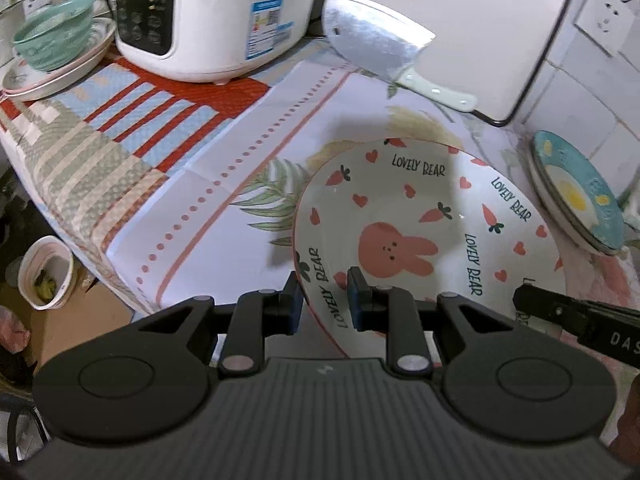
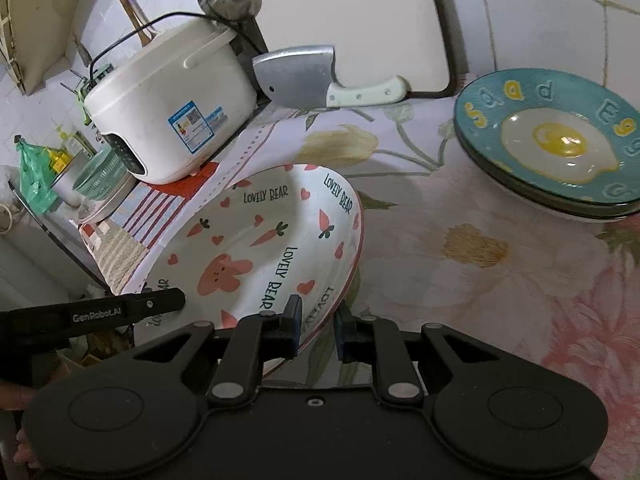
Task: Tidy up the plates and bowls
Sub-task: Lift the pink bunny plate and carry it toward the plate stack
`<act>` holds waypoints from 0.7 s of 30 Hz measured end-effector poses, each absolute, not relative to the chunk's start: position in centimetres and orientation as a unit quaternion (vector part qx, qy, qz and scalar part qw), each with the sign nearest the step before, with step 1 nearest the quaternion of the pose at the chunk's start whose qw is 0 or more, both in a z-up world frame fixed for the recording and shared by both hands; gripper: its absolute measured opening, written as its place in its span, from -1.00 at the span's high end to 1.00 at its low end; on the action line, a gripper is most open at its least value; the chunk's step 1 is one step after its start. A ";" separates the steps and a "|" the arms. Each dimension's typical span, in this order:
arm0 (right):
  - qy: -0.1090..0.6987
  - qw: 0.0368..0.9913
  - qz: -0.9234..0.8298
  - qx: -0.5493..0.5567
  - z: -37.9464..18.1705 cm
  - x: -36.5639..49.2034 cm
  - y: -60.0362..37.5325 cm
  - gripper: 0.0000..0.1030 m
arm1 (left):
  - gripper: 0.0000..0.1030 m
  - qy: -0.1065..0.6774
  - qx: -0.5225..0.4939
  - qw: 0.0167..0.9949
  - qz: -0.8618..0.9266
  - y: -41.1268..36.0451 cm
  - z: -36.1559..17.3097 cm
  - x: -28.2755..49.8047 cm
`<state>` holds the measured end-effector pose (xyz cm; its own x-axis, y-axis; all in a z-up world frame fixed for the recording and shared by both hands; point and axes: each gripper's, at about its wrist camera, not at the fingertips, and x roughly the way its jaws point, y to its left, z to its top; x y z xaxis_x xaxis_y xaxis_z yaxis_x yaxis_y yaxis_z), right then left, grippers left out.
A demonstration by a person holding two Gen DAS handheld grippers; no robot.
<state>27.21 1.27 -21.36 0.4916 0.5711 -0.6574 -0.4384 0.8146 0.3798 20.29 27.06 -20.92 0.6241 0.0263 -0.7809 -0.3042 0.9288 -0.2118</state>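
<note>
A white "Lovely Bear" plate with a pink rabbit, hearts and carrots is held tilted above the table; it also shows in the right wrist view. My left gripper is shut on its near left rim. My right gripper is shut on its near right rim, and its finger shows in the left wrist view. A teal fried-egg plate tops a short stack at the right by the wall, also in the left wrist view. A green bowl sits on plates at far left.
A white rice cooker stands at the back. A cleaver leans on a white cutting board by the tiled wall. A patterned cloth covers the table, whose edge runs at the left. A small bin stands on the floor.
</note>
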 end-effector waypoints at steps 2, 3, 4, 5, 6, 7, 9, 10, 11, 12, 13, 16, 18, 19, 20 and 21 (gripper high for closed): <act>0.407 0.862 0.291 0.087 -20.9 26.9 0.6 0.60 | 0.59 0.422 -0.162 0.888 0.082 26.5 -20.5 20.0; 0.406 0.862 0.289 0.092 -20.6 26.8 0.1 0.60 | 0.59 0.421 -0.163 0.889 0.077 26.2 -20.3 19.9; 0.404 0.863 0.287 0.094 -20.3 26.5 -0.3 0.60 | 0.59 0.421 -0.164 0.889 0.072 26.0 -20.0 19.7; 0.402 0.864 0.287 0.095 -20.0 26.3 -0.8 0.59 | 0.59 0.421 -0.164 0.890 0.067 25.6 -19.7 19.5; 0.399 0.866 0.287 0.097 -19.8 25.9 -1.2 0.59 | 0.59 0.420 -0.163 0.891 0.062 25.3 -19.3 19.3; 0.396 0.867 0.286 0.098 -19.4 25.5 -1.8 0.59 | 0.59 0.419 -0.162 0.892 0.057 24.9 -18.9 19.1; 0.389 0.872 0.283 0.095 -19.0 24.7 -2.6 0.59 | 0.59 0.415 -0.154 0.896 0.045 24.2 -18.2 18.7; 0.386 0.874 0.280 0.094 -18.7 24.2 -3.1 0.59 | 0.59 0.414 -0.150 0.897 0.040 23.7 -17.9 18.4; 0.384 0.875 0.279 0.097 -18.6 23.9 -3.5 0.59 | 0.59 0.413 -0.146 0.898 0.037 23.4 -17.6 18.2; 0.383 0.875 0.278 0.102 -18.4 23.7 -3.9 0.59 | 0.59 0.412 -0.143 0.899 0.033 23.0 -17.4 18.0; 0.381 0.876 0.277 0.107 -18.3 23.4 -4.5 0.59 | 0.59 0.412 -0.142 0.900 0.029 22.7 -17.1 17.8; 0.372 0.879 0.274 0.117 -17.6 22.6 -5.9 0.59 | 0.59 0.410 -0.141 0.901 0.019 21.7 -16.4 17.4; 0.366 0.882 0.271 0.122 -17.0 22.0 -6.9 0.59 | 0.59 0.407 -0.138 0.903 0.010 21.0 -15.7 17.1; 0.364 0.883 0.271 0.124 -16.9 21.7 -7.3 0.59 | 0.59 0.405 -0.137 0.904 0.005 20.6 -15.4 17.0; 0.361 0.884 0.270 0.126 -16.6 21.4 -7.7 0.59 | 0.59 0.404 -0.136 0.905 -0.001 20.4 -15.1 16.9; 0.359 0.885 0.270 0.128 -16.3 21.2 -8.1 0.59 | 0.59 0.403 -0.138 0.905 -0.006 20.2 -14.8 16.7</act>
